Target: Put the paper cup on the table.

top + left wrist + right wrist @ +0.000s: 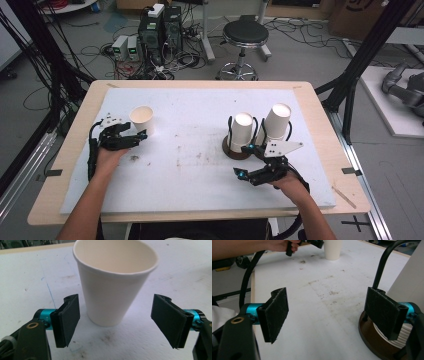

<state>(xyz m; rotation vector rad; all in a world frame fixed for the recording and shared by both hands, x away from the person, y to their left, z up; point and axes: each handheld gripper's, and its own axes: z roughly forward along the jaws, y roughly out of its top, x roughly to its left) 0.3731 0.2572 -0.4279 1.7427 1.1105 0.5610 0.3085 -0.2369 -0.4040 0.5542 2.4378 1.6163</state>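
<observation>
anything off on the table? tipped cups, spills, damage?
Nothing tipped or spilled. The lone paper cup stands upright and empty between the open left gripper jaws. Only oddity: brownish smudges on the white mat.

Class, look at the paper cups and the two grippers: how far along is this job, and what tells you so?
Early on. Done: one paper cup stands upright and alone on the white mat, apart from the cup stacks in the black holder. In hand: the left gripper is open with its fingers either side of that cup, not touching. Left: the grasp itself; the right gripper is open beside the holder.
</observation>
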